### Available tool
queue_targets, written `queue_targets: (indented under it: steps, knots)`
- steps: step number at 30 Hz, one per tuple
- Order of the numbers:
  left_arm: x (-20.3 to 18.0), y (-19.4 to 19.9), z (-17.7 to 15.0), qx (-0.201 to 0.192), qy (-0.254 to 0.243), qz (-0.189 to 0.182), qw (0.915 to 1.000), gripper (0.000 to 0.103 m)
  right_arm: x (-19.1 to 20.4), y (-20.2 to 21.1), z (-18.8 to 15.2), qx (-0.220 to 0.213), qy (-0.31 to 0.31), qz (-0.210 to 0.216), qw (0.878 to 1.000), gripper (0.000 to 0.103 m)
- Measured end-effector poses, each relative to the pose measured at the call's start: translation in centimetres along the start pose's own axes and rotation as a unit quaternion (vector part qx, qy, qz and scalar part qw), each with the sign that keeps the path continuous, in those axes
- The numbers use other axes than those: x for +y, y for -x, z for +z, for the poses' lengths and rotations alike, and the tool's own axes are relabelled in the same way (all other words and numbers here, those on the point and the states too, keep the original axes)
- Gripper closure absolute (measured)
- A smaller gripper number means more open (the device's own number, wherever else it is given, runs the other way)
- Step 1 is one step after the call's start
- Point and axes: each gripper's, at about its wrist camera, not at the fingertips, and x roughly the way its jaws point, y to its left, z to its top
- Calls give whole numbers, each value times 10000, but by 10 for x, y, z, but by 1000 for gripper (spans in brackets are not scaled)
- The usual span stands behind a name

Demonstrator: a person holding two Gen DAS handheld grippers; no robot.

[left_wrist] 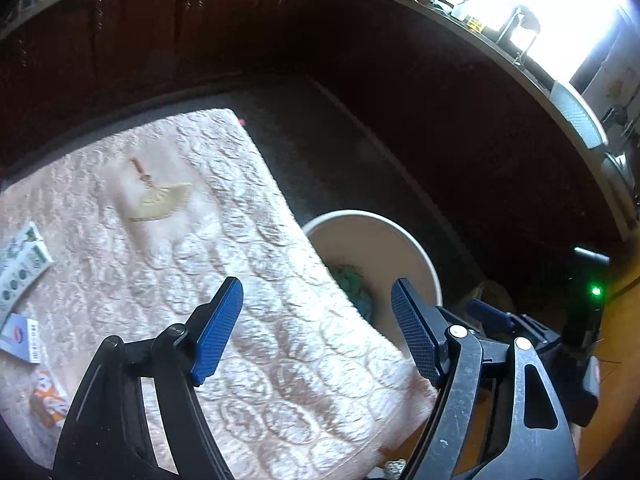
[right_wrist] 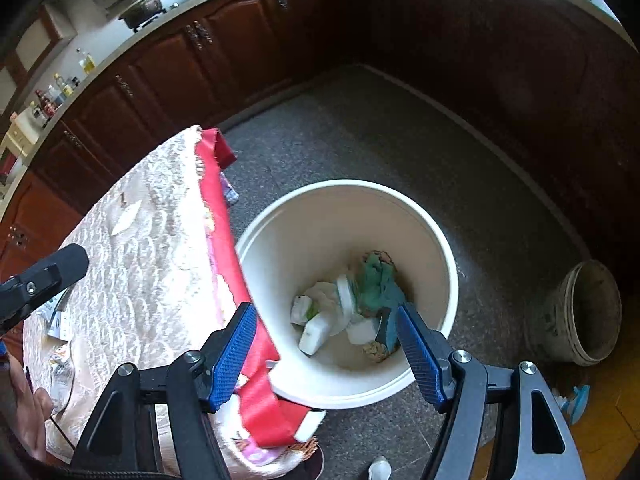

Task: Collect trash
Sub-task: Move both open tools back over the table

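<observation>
While your right gripper hovers wide and empty above the white bin, trash lies inside it; your left gripper, equally wide, hangs over the table beside the bin.

quilted cloth, white bin, wrappers

Dark wooden cabinets line grey speckled floor; bright window.

Both wrist views look steeply down past their own fingers. The left hangs close over the quilted table, facing its far edge. The right looks into the white bucket. Both share table edge, bucket and cabinets.
</observation>
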Motion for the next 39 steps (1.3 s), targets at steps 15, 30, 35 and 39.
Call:
queue_targets:
  steps: [15,30,35,39]
  knots:
    - [41,53,-8,-487,103,769,9958,27,69,22,-4,-241,549,364,9975,33]
    - [173,107,-40,-542,1048,1414,9829,27,180,7,-23,-12,1451,939,9849,30]
    - [241,116,-53,-581,1706,1745,9680,27,214,-4,-31,141,1788,1066,9780,30]
    - [300,106,-52,-439,2341,1928,9519,27,238,-17,-31,316,1870,1268,9736,30]
